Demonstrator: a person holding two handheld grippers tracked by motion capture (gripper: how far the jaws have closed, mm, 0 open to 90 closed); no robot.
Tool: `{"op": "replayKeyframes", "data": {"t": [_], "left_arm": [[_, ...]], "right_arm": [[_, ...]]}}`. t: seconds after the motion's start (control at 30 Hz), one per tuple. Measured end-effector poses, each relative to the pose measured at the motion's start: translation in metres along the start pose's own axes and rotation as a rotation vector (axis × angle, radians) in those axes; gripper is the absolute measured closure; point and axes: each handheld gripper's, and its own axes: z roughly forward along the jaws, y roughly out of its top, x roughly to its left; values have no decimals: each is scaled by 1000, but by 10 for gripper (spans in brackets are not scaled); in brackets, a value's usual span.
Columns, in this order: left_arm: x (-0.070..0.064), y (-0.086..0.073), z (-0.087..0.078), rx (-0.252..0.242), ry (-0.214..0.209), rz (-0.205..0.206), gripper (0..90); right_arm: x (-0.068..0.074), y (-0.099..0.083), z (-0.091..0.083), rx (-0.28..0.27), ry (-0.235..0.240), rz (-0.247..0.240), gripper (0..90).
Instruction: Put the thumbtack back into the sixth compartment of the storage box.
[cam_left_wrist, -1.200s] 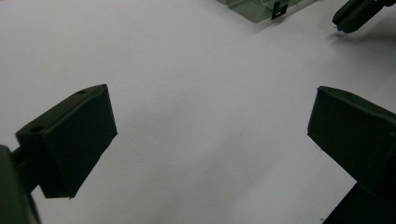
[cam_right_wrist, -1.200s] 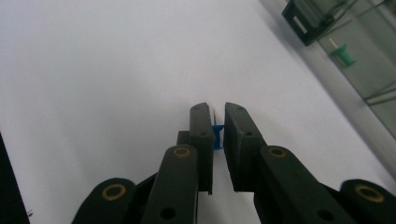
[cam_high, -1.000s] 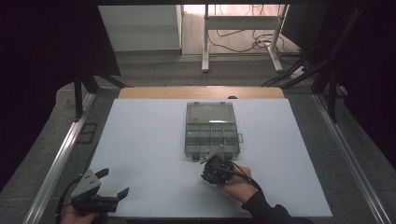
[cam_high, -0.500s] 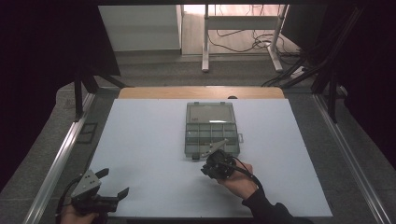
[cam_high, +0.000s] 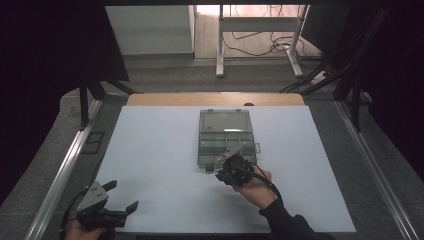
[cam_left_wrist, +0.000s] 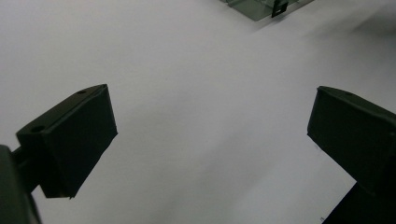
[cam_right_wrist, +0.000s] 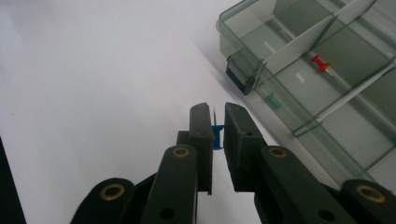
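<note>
Clear grey-green compartment box (cam_high: 224, 139) lies flat at mid-table, lid open toward the far side, a black latch (cam_right_wrist: 239, 76) on its near corner. Red push pin (cam_right_wrist: 321, 63) and green push pin (cam_right_wrist: 272, 100) lie in separate compartments. Blue push pin (cam_right_wrist: 217, 135) sits pinched between the right gripper's (cam_right_wrist: 215, 122) jaws, point up, just beside the box.

In the right gripper view, the blue pin (cam_right_wrist: 217, 135) is mostly hidden between the black jaws; just its tip and a bit of blue peek out. The clear box (cam_right_wrist: 327, 74) runs off the right edge and the top. In the left gripper view, only a corner of the box shows at the top edge. In the high view, the things inside the box are too small to make out.
</note>
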Motion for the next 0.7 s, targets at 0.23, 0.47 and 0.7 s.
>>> {"op": "replayKeyframes", "data": {"t": [0.23, 0.47, 0.7], "left_arm": [[0, 0, 0, 1, 1, 0, 17], [0, 0, 0, 2, 3, -1, 17], [0, 0, 1, 5, 5, 1, 17]], "right_arm": [[-4, 4, -2, -13, -8, 10, 805], [-7, 11, -4, -27, -17, 15, 804], [-14, 17, -2, -38, -20, 38, 805]]}}
